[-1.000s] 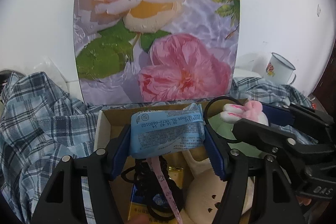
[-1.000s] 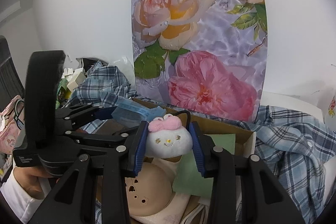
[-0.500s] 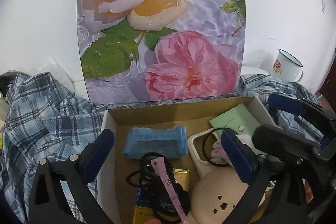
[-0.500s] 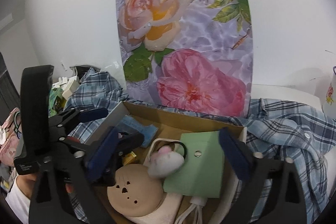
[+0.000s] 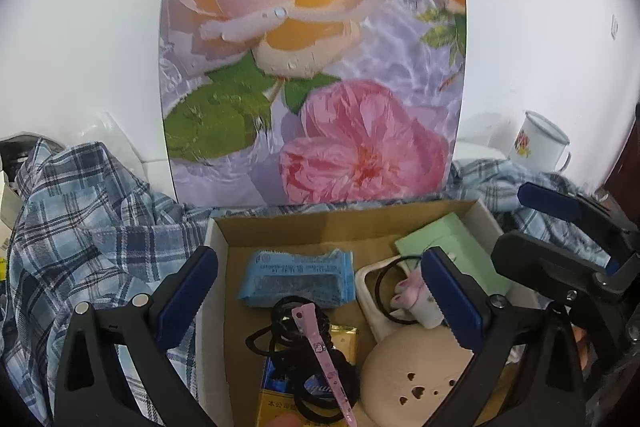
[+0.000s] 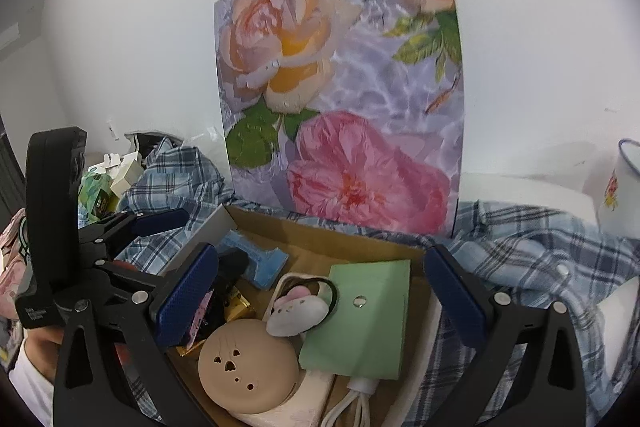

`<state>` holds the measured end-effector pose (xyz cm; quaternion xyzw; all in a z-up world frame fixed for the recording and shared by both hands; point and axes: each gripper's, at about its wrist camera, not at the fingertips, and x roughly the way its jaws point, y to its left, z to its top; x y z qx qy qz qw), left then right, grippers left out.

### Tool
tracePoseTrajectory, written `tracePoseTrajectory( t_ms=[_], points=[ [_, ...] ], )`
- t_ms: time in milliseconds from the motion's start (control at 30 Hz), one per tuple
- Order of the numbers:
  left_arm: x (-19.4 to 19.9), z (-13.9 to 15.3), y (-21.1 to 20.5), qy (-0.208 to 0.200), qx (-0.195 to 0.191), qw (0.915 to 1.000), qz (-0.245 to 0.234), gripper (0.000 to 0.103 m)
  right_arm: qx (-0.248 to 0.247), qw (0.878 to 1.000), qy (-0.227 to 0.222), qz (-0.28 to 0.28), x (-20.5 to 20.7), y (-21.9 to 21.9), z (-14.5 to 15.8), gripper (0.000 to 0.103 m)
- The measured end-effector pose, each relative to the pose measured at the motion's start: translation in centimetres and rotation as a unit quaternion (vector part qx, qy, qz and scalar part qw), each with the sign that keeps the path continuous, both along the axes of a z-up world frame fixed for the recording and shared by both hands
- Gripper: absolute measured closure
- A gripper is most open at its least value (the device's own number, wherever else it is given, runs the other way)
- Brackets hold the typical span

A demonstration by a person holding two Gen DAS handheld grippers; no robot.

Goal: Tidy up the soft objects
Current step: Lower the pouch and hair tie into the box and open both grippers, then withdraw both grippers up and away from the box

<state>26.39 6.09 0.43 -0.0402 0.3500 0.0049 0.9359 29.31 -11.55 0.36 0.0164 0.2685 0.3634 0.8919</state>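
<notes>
Blue crinkly tissue packet (image 5: 298, 279) and white plush bunny with pink ears (image 6: 296, 311) both lie in my brown cardboard box (image 5: 340, 227), so that placing looks done. My left tool (image 5: 320, 291) gapes empty; my right tool (image 6: 320, 295) is opening, gripping nothing. Plaid shirt (image 5: 88, 227) remains outside.

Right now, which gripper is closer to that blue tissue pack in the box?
Left. The left gripper hangs open right over the blue tissue pack; the right gripper is opening above the green card, off to the pack's side.
</notes>
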Motion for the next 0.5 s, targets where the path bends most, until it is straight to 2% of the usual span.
tracePoseTrajectory(
  t_ms=[167,500],
  points=[
    [-1.1,2.3,0.1,-0.033,0.001,0.9994,0.012,0.0,-0.009,0.999,-0.049,-0.003,-1.7,-0.6,2.7,0.0],
    [-5.1,8.6,-1.0,-0.121,0.001,0.9927,-0.001,0.0,0.013,0.994,-0.107,-0.009,-5.1,-2.2,8.1,0.0]
  ],
)
